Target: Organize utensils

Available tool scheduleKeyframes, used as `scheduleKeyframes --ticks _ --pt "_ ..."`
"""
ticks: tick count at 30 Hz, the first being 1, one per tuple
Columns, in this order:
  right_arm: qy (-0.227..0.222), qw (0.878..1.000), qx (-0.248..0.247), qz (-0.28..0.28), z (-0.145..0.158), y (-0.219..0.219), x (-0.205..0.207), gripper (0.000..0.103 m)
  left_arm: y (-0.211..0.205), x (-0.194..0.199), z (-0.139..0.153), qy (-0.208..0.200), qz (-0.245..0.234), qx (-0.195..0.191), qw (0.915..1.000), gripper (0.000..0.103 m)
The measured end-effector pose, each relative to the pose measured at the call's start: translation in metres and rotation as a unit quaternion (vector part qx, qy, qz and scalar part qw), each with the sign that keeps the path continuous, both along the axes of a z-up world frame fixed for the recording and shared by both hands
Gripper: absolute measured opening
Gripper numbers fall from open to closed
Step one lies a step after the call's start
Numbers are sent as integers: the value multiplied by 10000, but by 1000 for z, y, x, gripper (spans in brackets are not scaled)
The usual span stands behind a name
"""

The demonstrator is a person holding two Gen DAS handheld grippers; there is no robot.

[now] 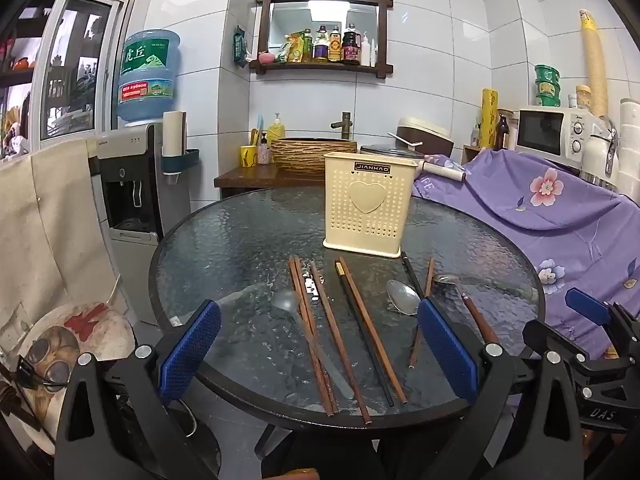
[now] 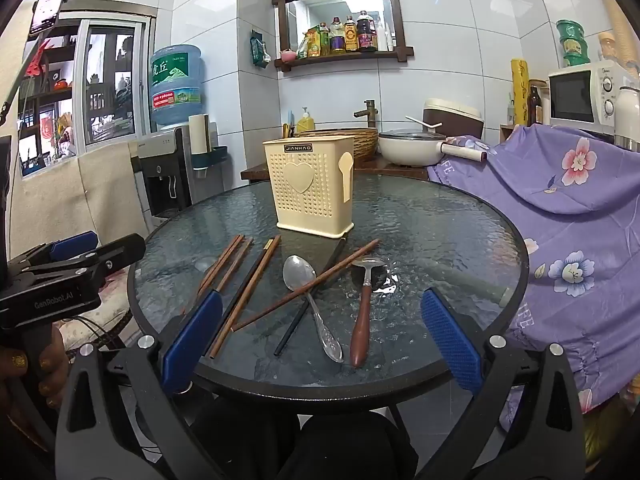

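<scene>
home kitchen: microwave (image 2: 580, 94), water dispenser (image 1: 132, 184), condiment shelf (image 1: 320, 46)

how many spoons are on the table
3. A plain metal spoon lies on the left among the brown chopsticks, a patterned-handle metal spoon sits in the middle across a black chopstick, and a wooden-handled spoon lies to the right. None seem hidden.

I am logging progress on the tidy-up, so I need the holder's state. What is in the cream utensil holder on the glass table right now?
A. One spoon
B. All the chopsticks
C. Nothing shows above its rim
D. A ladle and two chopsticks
C: nothing sticks up above the rim of the cream utensil holder, while the chopsticks and spoons lie flat on the glass table.
</scene>
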State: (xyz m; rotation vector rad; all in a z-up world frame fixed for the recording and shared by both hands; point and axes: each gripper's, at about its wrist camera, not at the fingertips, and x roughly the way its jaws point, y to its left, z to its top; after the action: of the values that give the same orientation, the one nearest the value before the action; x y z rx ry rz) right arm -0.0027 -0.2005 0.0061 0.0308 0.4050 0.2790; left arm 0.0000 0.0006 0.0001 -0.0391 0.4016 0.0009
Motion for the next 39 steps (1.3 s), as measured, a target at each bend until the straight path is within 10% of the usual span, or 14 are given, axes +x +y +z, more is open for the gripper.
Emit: scheduleKeyframes --ticks 39 --pt "-14 10000 7 0 1 0 -2 98 -1 0 -2 26 -25 90 10000 97"
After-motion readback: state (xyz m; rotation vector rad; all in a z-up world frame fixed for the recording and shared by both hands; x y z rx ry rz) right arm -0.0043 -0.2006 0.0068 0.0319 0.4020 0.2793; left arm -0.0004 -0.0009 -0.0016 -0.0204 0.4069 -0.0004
